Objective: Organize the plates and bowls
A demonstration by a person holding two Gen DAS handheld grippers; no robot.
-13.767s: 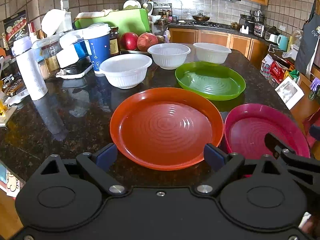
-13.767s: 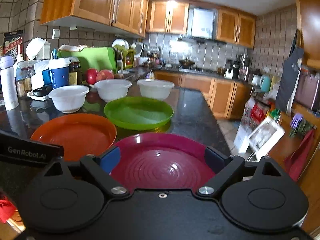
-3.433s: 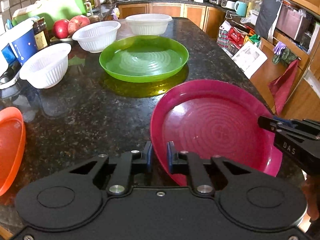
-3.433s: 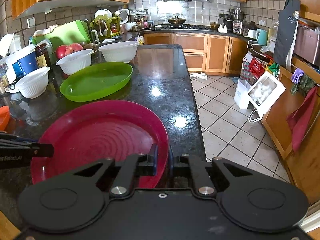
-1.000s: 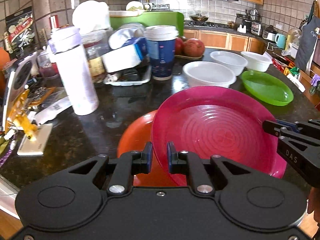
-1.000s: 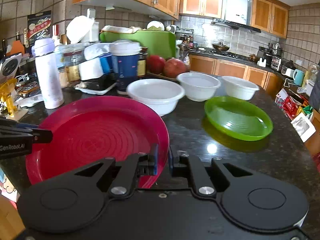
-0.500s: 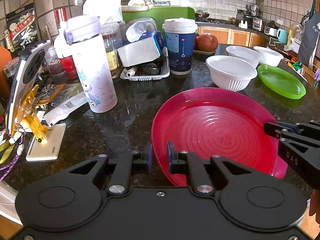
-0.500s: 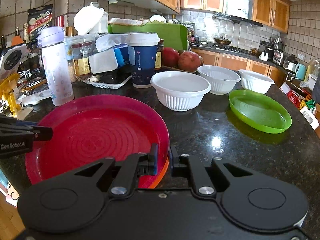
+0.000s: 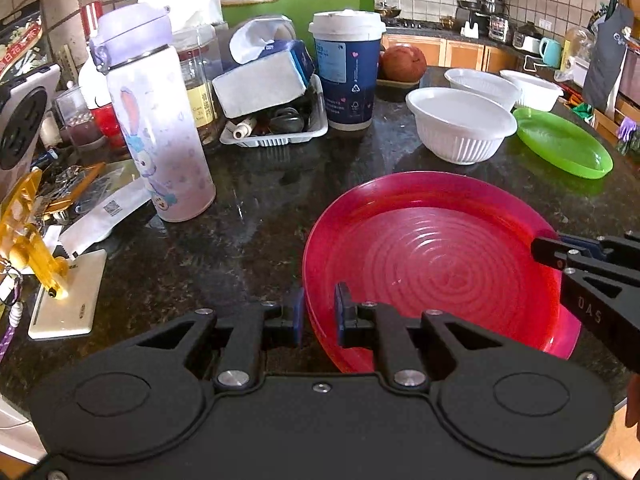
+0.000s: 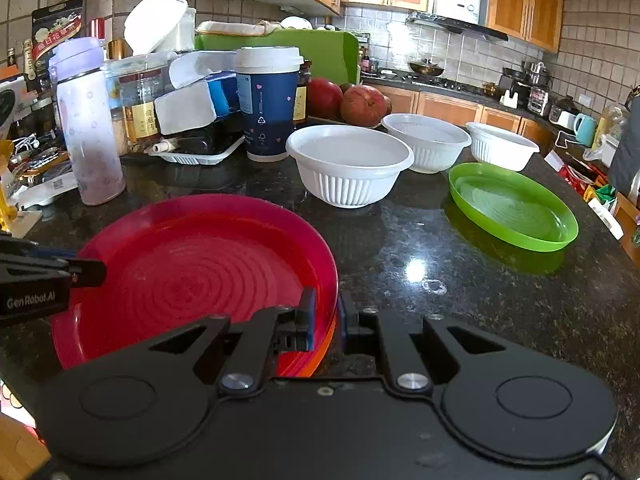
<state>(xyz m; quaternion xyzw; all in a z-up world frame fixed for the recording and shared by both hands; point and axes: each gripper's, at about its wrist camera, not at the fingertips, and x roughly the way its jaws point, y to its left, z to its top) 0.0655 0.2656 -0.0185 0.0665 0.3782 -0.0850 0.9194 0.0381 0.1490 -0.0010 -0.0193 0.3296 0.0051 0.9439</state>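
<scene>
Right wrist — glossy ringed magenta plate [image 10: 192, 264]

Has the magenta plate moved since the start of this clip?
Yes. The magenta plate has gone leftward along the counter, away from the green plate, and now sits atop the orange plate, near the water bottle.

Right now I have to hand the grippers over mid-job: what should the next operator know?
Left gripper: shut on the near-left rim of the red plate.
Right gripper: shut on that plate's right rim.
Done: the red plate sits on the orange plate, whose edge peeks out underneath.
Left: release both grips; the green plate lies alone to the right; three white bowls stand unstacked behind it.
</scene>
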